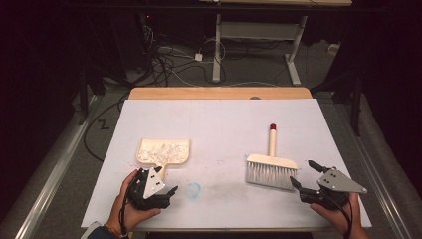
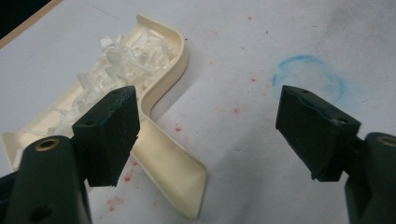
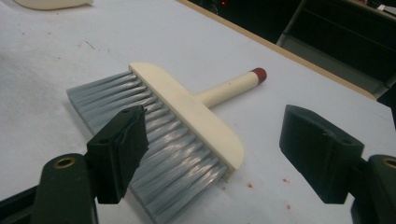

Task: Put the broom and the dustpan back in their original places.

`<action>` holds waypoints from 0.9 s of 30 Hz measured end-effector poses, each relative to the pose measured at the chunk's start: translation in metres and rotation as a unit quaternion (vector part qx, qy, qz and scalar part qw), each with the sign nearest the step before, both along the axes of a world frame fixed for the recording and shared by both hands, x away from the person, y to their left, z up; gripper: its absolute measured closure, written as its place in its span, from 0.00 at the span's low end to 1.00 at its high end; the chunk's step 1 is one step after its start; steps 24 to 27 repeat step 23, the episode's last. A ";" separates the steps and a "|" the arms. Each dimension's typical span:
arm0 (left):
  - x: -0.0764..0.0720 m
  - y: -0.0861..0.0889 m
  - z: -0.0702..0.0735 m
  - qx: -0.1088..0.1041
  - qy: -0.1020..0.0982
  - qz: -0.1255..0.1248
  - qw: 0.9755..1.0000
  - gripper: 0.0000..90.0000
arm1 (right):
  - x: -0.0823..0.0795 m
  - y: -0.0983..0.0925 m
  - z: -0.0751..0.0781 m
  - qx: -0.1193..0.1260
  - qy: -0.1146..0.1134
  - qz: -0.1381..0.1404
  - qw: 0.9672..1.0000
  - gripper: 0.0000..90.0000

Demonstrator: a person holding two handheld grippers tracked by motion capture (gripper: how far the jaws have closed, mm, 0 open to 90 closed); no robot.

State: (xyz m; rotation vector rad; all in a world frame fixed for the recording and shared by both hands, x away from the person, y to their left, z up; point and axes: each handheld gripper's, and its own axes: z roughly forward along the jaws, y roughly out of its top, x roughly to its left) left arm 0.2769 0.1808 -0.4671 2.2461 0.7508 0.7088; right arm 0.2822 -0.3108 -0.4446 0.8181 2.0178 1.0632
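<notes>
A cream dustpan (image 1: 164, 152) holding white crumbly bits lies on the white sheet at left, its short handle toward the person. My left gripper (image 1: 167, 179) stands open just before that handle. In the left gripper view the dustpan (image 2: 140, 60) runs up to the left and its handle (image 2: 173, 168) lies beside the left jaw of the left gripper (image 2: 208, 116), ungripped. A cream brush (image 1: 271, 167) with grey bristles and a red-tipped handle lies at right. My right gripper (image 1: 302, 173) is open by the bristles' right end. The brush (image 3: 187, 116) lies ahead of the right gripper (image 3: 217, 128).
A faint blue ring mark (image 1: 194, 189) and red specks are on the white sheet (image 1: 219, 119); the blue ring (image 2: 308, 74) lies ahead of the left gripper's right jaw. The wooden table edge (image 1: 219, 93) is at the far side. Cables and a desk's legs lie beyond.
</notes>
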 end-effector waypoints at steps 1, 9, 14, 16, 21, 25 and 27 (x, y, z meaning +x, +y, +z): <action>0.000 0.000 0.000 0.000 0.000 0.000 1.000 0.24 | 0.000 0.000 0.000 -0.001 -0.001 0.001 1.000 0.26; -0.002 0.000 0.001 0.000 -0.003 0.005 1.000 0.24 | 0.000 0.001 -0.001 -0.003 -0.003 -0.001 1.000 0.26; -0.001 0.000 0.002 0.000 -0.004 0.004 1.000 0.24 | 0.001 0.001 -0.002 -0.008 -0.004 0.003 1.000 0.26; 0.000 -0.001 0.001 0.004 -0.002 0.004 1.000 0.24 | 0.002 0.001 -0.003 -0.005 -0.002 0.002 1.000 0.26; 0.003 0.000 0.001 0.000 0.000 0.007 1.000 0.24 | 0.004 -0.001 -0.004 -0.004 -0.001 0.000 1.000 0.26; 0.003 -0.001 0.002 0.000 -0.002 0.008 1.000 0.24 | 0.006 -0.002 -0.004 -0.002 -0.002 0.000 1.000 0.26; 0.003 -0.001 0.002 0.000 -0.002 0.008 1.000 0.24 | 0.006 -0.002 -0.004 -0.002 -0.002 0.000 1.000 0.26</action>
